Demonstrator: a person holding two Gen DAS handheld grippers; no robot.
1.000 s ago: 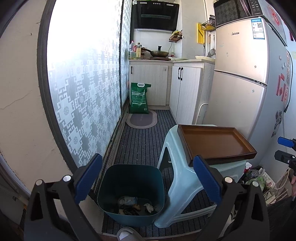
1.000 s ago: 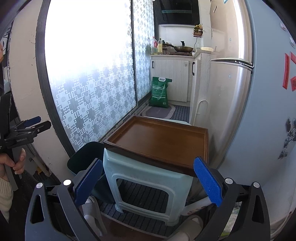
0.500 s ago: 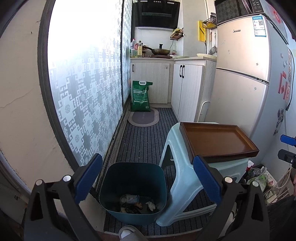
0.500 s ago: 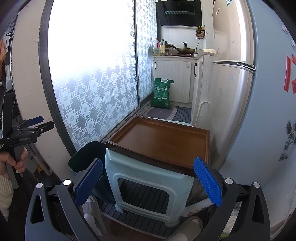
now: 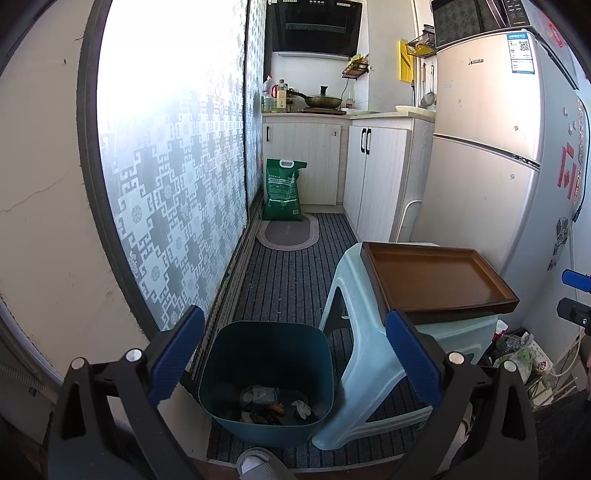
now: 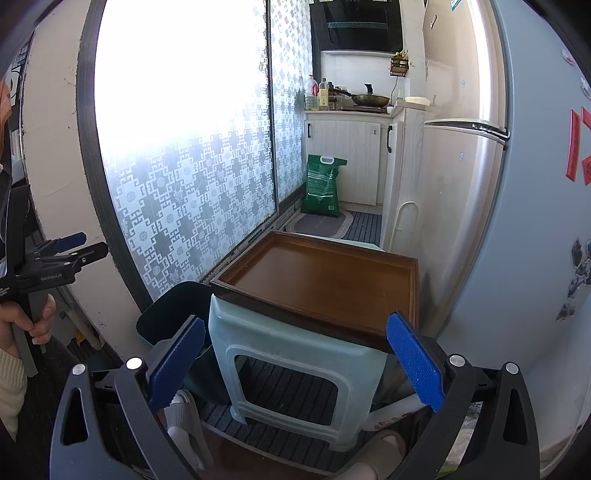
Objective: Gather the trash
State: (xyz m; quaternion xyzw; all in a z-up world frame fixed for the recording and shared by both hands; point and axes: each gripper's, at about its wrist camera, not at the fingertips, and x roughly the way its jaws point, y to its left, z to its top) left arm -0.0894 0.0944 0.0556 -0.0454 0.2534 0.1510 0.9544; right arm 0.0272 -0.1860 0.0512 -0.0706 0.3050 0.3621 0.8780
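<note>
Closest to both cameras, each gripper shows its two blue-padded fingers spread wide with nothing between them: the left gripper (image 5: 293, 356) hangs above the teal trash bin (image 5: 266, 382), and the right gripper (image 6: 295, 363) faces the pale green plastic stool (image 6: 295, 369). A grey slipper toe (image 5: 258, 461) pokes in at the bottom edge of the left view, just before the bin.

The bin stands on the dark striped floor mat (image 5: 295, 280), touching or nearly touching the stool's left leg. At its bottom lies the collected trash (image 5: 273, 404): a crumpled wrapper, a white scrap and some dark bits, too small to name further. From the right view only the bin's dark rim (image 6: 173, 314) shows, left of the stool.

On the stool rests a brown wooden tray (image 5: 436, 280), overhanging the seat toward the refrigerator (image 5: 487, 147), which stands just beside it. Between stool and refrigerator on the floor sit some bags and bottles (image 5: 513, 350), hard to make out.

At the left edge of the right view, a hand (image 6: 22, 321) grips the handle of the left gripper.

Farther back, a patterned frosted sliding door (image 5: 177, 177) runs along the left. Beyond it lie an oval grey rug (image 5: 288, 232) and a green sack (image 5: 282, 190) leaning against white cabinets (image 5: 332, 162). A frying pan (image 5: 325, 99) sits on the counter under a black range hood (image 5: 314, 26).
</note>
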